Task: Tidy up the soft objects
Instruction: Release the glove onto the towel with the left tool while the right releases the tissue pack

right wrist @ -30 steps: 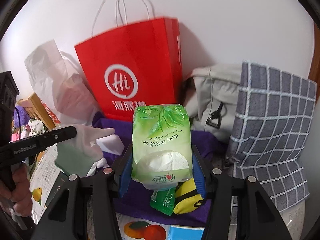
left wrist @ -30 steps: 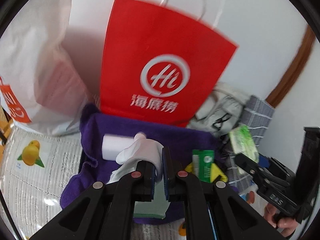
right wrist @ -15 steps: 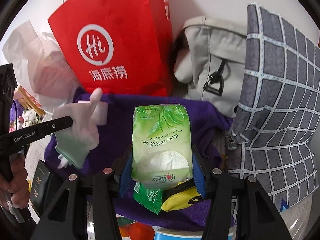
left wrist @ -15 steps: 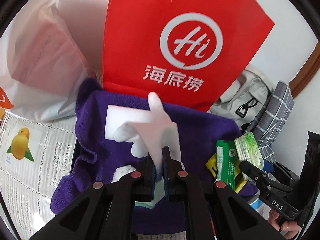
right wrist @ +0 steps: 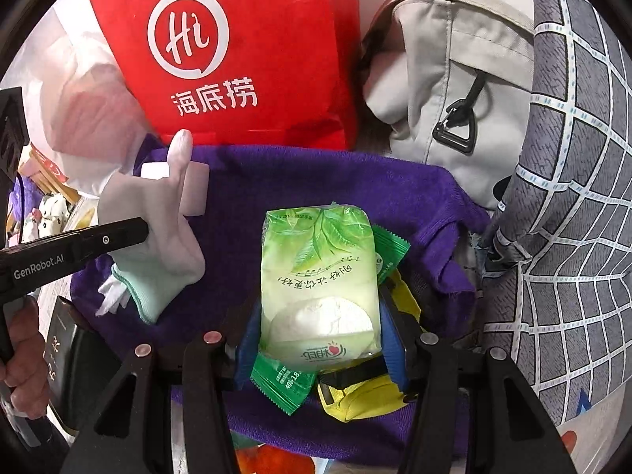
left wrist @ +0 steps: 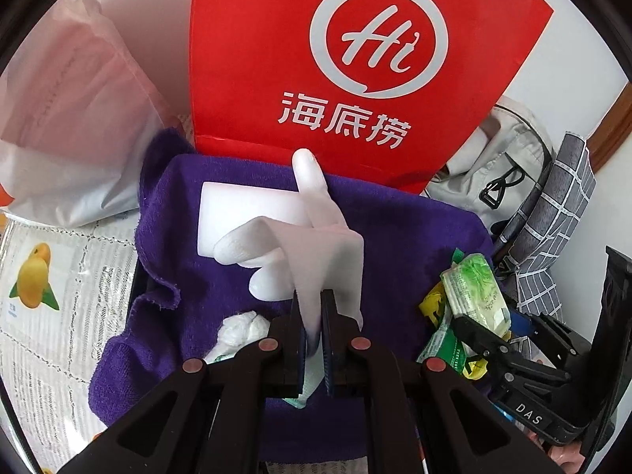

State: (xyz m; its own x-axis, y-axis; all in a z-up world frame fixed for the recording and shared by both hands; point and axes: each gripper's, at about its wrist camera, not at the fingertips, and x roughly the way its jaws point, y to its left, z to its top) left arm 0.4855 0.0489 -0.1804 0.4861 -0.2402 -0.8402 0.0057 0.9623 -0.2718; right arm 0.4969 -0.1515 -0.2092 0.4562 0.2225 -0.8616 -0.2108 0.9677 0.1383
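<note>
Against the back wall a red paper bag [left wrist: 355, 63] printed with a white "Hi" logo is stood upright, and it is flanked on its left by a translucent white plastic bag [left wrist: 67, 118] and on its right by a light grey backpack [right wrist: 446, 91] with a grey checked cloth [right wrist: 568, 205] beside it. Directly in front of the red bag a purple towel [left wrist: 414, 245] is spread, draped over what looks like a dark container whose edge is barely seen. On the towel, towards its rear left, a white rectangular block [left wrist: 245, 213] is laid, and a crumpled white wad [left wrist: 241, 328] is seen nearer the camera. A white glove [left wrist: 312, 245] with a pale green cuff is held above the towel by the left gripper [left wrist: 314, 316], whose jaws are pressed nearly together on the fabric, one glove finger pointing up at the red bag. A green tissue pack [right wrist: 320, 284] is pinched between the blue-padded jaws of the right gripper [right wrist: 320, 339], over the towel's right part. Beneath the pack a green sachet [right wrist: 282, 383] and a small yellow pouch [right wrist: 359, 399] are lying on the towel, both partly hidden.
</note>
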